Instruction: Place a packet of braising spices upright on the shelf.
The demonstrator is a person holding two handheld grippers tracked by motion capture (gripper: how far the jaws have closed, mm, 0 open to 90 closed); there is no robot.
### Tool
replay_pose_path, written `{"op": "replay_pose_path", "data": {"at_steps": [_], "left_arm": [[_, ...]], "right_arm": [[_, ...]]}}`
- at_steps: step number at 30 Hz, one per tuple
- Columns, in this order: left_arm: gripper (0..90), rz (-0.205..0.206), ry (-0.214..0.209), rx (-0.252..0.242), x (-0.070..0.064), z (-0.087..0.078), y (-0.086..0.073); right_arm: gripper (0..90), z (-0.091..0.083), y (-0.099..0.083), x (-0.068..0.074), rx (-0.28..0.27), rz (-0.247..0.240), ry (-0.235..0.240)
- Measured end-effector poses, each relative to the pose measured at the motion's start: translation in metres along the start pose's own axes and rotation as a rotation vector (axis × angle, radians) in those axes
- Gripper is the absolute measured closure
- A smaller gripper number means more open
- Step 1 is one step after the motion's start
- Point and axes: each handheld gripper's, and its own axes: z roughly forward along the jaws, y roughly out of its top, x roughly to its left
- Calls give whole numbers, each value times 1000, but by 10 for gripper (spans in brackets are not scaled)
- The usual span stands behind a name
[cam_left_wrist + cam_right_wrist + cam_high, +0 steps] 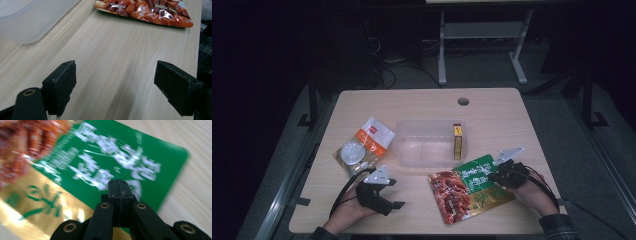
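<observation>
clear tub (422, 145), yellow box (457, 141), orange packet (369, 140)

We wear a dark plaid sleeve (557, 226) on the right forearm and carry two matte black grippers, the left gripper (398, 193) and the right gripper (488, 176), each with blocky jaws, brass-ringed pivots, a grey three-cornered plate and trailing black cable.

A pale wooden table (422, 102) stands on grey floor (412, 77) in a dark room, a metal frame (482, 45) behind.
</observation>
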Motion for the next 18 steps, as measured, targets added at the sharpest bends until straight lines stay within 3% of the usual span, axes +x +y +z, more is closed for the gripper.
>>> {"op": "replay_pose_path", "data": {"at_steps": [4,10,18], "left_arm": [[175,1,-2,3,0,0,0],[175,3,0,0,0,0,0],[175,-5,-7,-1,-1,2,0]], "right_arm": [[900,-3,-7,-11,-1,43,-39],[900,-4,-11,-18,-6,68,-41],[900,0,-7,-11,-19,26,7]]}}
